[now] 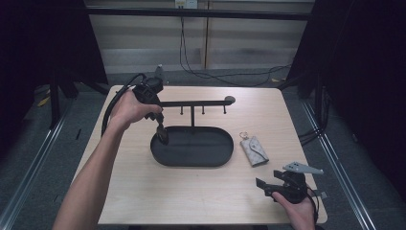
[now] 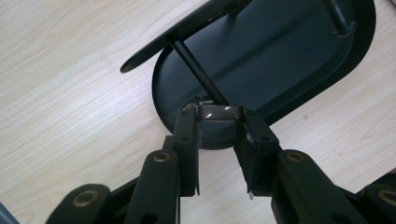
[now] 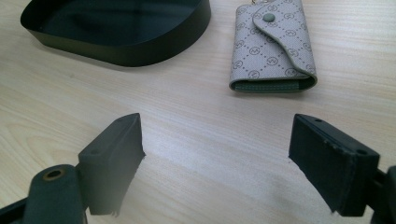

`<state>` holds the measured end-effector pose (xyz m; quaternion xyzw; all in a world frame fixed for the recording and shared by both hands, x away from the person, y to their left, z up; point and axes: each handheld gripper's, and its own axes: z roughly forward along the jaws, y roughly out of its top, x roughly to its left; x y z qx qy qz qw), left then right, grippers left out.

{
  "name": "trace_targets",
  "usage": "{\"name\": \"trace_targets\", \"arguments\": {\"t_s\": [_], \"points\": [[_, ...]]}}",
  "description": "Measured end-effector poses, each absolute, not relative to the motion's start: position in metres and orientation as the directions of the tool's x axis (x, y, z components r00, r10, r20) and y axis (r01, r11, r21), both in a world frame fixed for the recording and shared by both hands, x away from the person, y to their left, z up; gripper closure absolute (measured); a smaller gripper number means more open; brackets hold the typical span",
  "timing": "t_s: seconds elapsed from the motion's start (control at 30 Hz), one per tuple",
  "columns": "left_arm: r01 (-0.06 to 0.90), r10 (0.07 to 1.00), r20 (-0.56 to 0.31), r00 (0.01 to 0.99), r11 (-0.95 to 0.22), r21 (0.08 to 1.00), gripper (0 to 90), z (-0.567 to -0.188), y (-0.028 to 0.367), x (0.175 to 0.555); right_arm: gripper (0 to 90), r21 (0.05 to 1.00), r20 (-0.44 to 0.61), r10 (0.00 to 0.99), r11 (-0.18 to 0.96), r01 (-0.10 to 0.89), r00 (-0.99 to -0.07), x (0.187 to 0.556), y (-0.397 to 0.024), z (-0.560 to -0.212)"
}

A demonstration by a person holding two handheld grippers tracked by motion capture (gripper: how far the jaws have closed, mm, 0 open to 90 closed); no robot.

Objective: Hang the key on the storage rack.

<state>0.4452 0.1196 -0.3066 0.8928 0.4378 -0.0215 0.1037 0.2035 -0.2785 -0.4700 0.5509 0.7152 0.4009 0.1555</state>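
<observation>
Gripping the rim of the one black oval metal tray (image 1: 210,155) at its left end, the left tool (image 1: 162,134) points down from the person's left hand (image 1: 128,109); in the left gripper view its two jaws are pressed together on the tray wall (image 2: 219,113), pinching it. The tray lies near the middle of the one pale wooden worktop (image 1: 143,191). One upright post (image 1: 192,117) rises from the tray and carries one horizontal black bar (image 1: 196,102). Three short pegs hang under the bar in the high view; the left part of the bar is hidden behind the hand.

One beige patterned key pouch (image 1: 254,151) with a snap flap lies flat on the worktop just to the right of the tray, apart from it. One small metal ring (image 1: 244,136) shows at its far end. In the right gripper view the pouch (image 3: 273,44) lies ahead of the jaws, with the tray wall (image 3: 140,53) beside it.

The right tool (image 1: 268,186) rests near the front right corner of the worktop in the person's right hand (image 1: 299,211). Its two jaws stand spread wide, with bare worktop between them. One grey three-cornered plate (image 1: 301,167) sits on top of it.
</observation>
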Motion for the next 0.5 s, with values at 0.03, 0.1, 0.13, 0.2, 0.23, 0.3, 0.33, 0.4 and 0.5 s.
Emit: {"name": "trace_targets", "arguments": {"t_s": [0.03,0.1,0.13,0.2,0.23,0.3,0.33,0.4,0.5], "points": [[0.786,0.777,-0.129,0.616,-0.595,0.166,70.6,-0.3066,0.1196,0.4452,17.3,0.745,0.219,0.913,0.071,0.663,-0.345,0.2035,-0.2785,-0.4700],[0.790,0.784,-0.116,0.610,-0.590,0.166,70.5,-0.3071,0.1161,0.4465,17.3,0.746,0.220,0.913,0.070,0.663,-0.344,0.2036,-0.2788,-0.4699],[0.791,0.785,-0.111,0.609,-0.591,0.158,70.5,-0.3080,0.1147,0.4476,17.3,0.746,0.221,0.912,0.069,0.662,-0.345,0.2037,-0.2789,-0.4700],[0.802,0.797,-0.108,0.594,-0.575,0.165,70.5,-0.3081,0.1141,0.4499,17.4,0.746,0.220,0.913,0.071,0.663,-0.345,0.2037,-0.2788,-0.4699],[0.801,0.797,-0.109,0.594,-0.576,0.163,70.5,-0.3084,0.1143,0.4511,17.3,0.746,0.219,0.912,0.072,0.662,-0.346,0.2037,-0.2787,-0.4699],[0.803,0.799,-0.107,0.591,-0.572,0.167,70.5,-0.3090,0.1143,0.4524,17.4,0.747,0.218,0.912,0.074,0.661,-0.348,0.2038,-0.2785,-0.4698],[0.807,0.805,-0.100,0.584,-0.564,0.175,70.5,-0.3095,0.1145,0.4532,17.3,0.748,0.219,0.911,0.074,0.660,-0.349,0.2041,-0.2786,-0.4699],[0.808,0.807,-0.101,0.582,-0.561,0.179,70.4,-0.3097,0.1148,0.4536,17.4,0.745,0.219,0.912,0.073,0.663,-0.347,0.2048,-0.2782,-0.4701],[0.807,0.805,-0.107,0.583,-0.561,0.183,70.0,-0.3107,0.1157,0.4530,17.6,0.742,0.220,0.911,0.076,0.666,-0.349,0.2050,-0.2778,-0.4704]]}}
